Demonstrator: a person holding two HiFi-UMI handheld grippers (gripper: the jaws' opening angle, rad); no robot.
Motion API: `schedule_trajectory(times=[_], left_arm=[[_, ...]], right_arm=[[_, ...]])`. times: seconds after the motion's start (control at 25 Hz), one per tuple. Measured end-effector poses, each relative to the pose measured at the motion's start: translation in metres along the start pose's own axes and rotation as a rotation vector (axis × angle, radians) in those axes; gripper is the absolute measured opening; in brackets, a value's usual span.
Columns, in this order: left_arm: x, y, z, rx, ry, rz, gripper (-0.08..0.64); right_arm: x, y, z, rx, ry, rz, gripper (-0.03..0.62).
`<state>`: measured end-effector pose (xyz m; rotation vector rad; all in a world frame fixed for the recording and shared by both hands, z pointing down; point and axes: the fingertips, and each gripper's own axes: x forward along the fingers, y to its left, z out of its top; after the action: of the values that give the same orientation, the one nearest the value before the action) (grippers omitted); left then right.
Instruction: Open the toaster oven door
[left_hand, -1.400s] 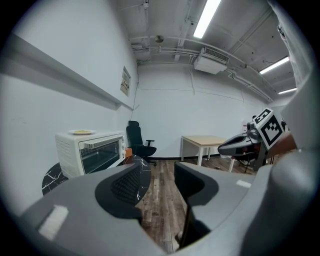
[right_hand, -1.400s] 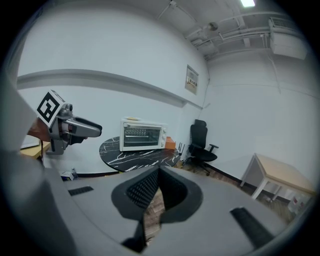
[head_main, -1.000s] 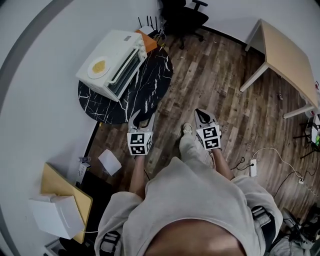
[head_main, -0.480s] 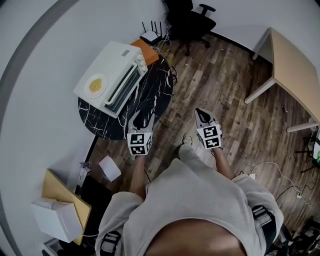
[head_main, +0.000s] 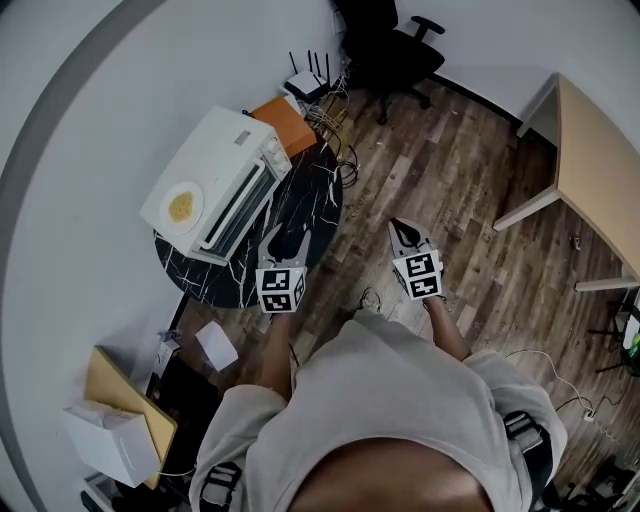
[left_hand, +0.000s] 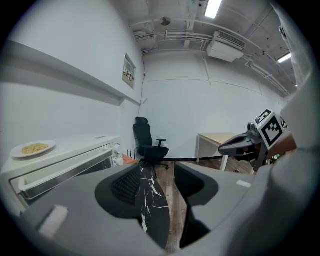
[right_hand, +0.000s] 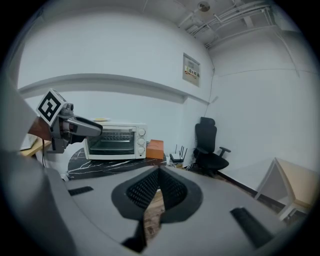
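Note:
The white toaster oven (head_main: 215, 180) stands on a round black marble table (head_main: 305, 215), door shut, with a plate of food (head_main: 181, 207) on its top. My left gripper (head_main: 284, 234) hovers over the table's near edge, a little short of the oven, and its jaws stand apart with nothing between them. In the left gripper view the oven (left_hand: 60, 162) lies to the left of the left gripper (left_hand: 157, 172). My right gripper (head_main: 402, 231) hangs over the wooden floor, tips together and empty. The right gripper view shows the oven (right_hand: 112, 141) far off to the left of that gripper (right_hand: 159, 172).
An orange box (head_main: 288, 122) and a router (head_main: 308, 85) sit behind the table with tangled cables. A black office chair (head_main: 395, 45) stands at the back and a wooden table (head_main: 600, 170) at the right. White boxes (head_main: 217, 345) lie by the wall at lower left.
The head view has shifted: the oven and table sit lower and nearer in frame. Both grippers keep their places in view and their jaws look unchanged.

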<state>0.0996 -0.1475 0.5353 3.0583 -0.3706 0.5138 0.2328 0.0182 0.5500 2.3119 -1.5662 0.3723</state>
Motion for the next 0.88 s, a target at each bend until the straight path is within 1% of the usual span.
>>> schedule_trajectory(times=[0.32, 0.52, 0.68, 0.88], left_arm=[[0.06, -0.001, 0.014, 0.0, 0.021, 0.01, 0.221], [0.089, -0.006, 0.019, -0.002, 0.033, 0.013, 0.221], [0.105, -0.002, 0.021, 0.004, 0.045, 0.021, 0.221], [0.115, -0.001, 0.016, -0.005, 0.066, 0.023, 0.221]], right_arm=[[0.035, -0.049, 0.004, 0.008, 0.009, 0.021, 0.014], [0.052, -0.077, 0.002, 0.015, 0.011, 0.025, 0.014], [0.066, -0.09, 0.003, 0.025, 0.01, 0.029, 0.014], [0.074, -0.096, 0.0, 0.03, 0.018, 0.038, 0.014]])
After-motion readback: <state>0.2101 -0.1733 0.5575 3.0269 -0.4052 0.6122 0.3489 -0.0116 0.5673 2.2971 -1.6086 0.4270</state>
